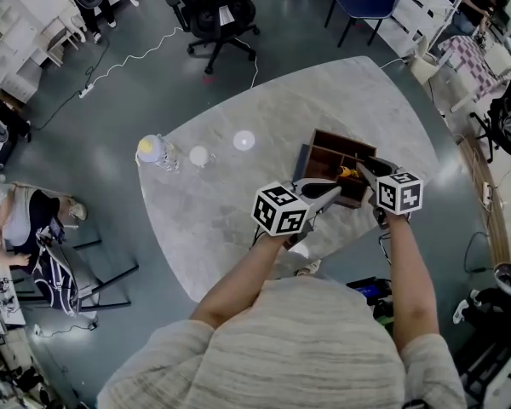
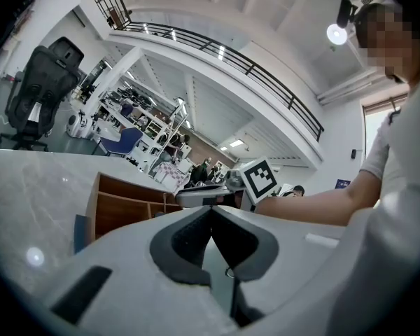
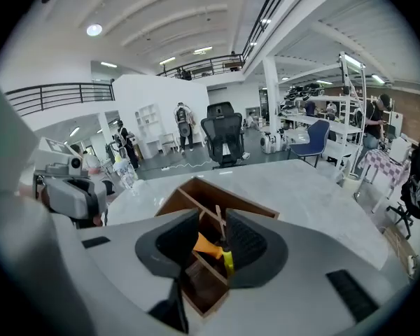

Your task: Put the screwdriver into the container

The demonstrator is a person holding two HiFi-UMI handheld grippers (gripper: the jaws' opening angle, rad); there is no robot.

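A brown wooden container (image 1: pixel 334 155) with dividers stands on the marble table (image 1: pixel 238 203). The screwdriver (image 3: pixel 211 246), with an orange and yellow handle, lies tilted inside a near compartment against a divider; in the head view the screwdriver (image 1: pixel 348 174) shows as an orange spot in the box. My right gripper (image 3: pixel 211 217) hovers just above it with its jaws apart and the pads off the handle. In the head view the right gripper (image 1: pixel 365 168) is over the box's near right corner. My left gripper (image 2: pixel 211 210) is shut on nothing, held level just left of the box; the left gripper (image 1: pixel 330 193) points at its near side.
A blue flat piece (image 1: pixel 304 155) lies against the container's left side. A clear bottle with a yellow cap (image 1: pixel 156 151) and two small white discs (image 1: pixel 244 140) sit at the table's far left. A black office chair (image 1: pixel 213 11) stands beyond the table.
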